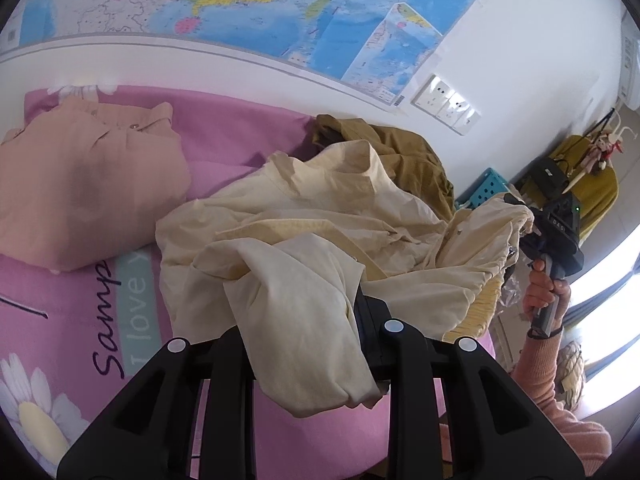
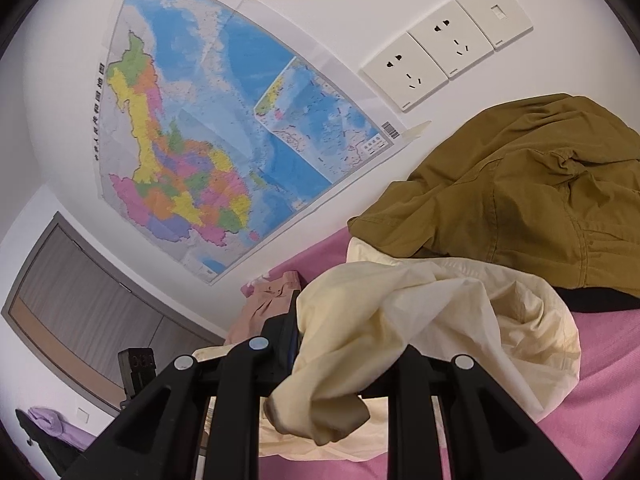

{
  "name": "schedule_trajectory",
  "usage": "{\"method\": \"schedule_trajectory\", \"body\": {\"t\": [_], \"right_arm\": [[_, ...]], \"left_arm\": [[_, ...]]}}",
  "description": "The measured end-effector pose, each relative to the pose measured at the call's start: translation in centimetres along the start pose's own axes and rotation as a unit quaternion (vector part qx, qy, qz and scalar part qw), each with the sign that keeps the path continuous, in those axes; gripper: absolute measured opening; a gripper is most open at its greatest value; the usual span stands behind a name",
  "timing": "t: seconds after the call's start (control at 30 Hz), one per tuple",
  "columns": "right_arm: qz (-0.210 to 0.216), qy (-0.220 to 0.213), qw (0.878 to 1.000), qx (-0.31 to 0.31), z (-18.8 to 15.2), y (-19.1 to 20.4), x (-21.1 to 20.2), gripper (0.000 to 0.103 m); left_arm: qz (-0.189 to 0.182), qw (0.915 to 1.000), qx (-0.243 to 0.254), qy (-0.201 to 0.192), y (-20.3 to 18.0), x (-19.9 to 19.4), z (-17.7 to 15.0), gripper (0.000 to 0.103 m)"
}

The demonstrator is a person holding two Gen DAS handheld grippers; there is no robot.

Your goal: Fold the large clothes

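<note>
Left wrist view first: the left gripper (image 1: 304, 344) sits at the bottom of the picture, its black fingers closed narrow on a bunched fold of the cream garment (image 1: 320, 232), which spills over the jaws and hangs down past them. From that pinch the cream cloth runs out across the pink bedsheet (image 1: 120, 300), rumpled and partly lifted, with a paler yellow lining showing in its creases. Its far right edge is drawn up to the right gripper (image 1: 532, 232), which grips the fabric there; a hand (image 1: 546, 288) in a pink sleeve holds that gripper by its handle. To the left of the cream garment, apart from it, a folded peach shirt (image 1: 92, 184) lies flat on the sheet near a printed daisy and some lettering. Behind the cream cloth and touching it, an olive jacket (image 1: 400, 152) is heaped against the white wall. A turquoise basket (image 1: 486, 188) stands further right, and a large map (image 1: 248, 4) hangs on the wall beside a row of wall sockets (image 1: 448, 104).

From the right wrist view, the right gripper (image 2: 332, 364) also has its jaws drawn in narrow on a gathered wad of the same cream garment (image 2: 420, 320), the cloth drooping between the fingers and trailing right over the pink sheet. Beyond it the olive jacket (image 2: 520, 192) rests in a mound, partly over the cream fabric's far edge. The peach shirt (image 2: 264, 304) shows small behind the fingers, and the map (image 2: 224, 128) and sockets (image 2: 444, 44) fill the wall above.
</note>
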State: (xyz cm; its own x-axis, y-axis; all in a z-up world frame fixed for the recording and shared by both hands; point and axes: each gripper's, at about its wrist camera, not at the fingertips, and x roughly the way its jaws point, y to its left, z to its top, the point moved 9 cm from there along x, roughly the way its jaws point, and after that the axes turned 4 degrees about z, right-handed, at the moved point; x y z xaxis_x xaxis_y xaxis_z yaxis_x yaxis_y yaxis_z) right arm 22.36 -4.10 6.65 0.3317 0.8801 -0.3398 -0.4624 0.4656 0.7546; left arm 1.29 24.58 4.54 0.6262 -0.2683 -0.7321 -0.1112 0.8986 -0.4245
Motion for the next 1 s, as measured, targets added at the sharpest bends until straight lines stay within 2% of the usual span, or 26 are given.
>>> {"method": "schedule_trajectory", "body": {"t": [1.0], "right_arm": [[-0.052,0.033,0.996,0.066,2.8,-7.6,6.5,0.02]], "left_arm": [[0.032,0.9972,-0.045,0.051,3.0,7.4,5.5,0.027]]}}
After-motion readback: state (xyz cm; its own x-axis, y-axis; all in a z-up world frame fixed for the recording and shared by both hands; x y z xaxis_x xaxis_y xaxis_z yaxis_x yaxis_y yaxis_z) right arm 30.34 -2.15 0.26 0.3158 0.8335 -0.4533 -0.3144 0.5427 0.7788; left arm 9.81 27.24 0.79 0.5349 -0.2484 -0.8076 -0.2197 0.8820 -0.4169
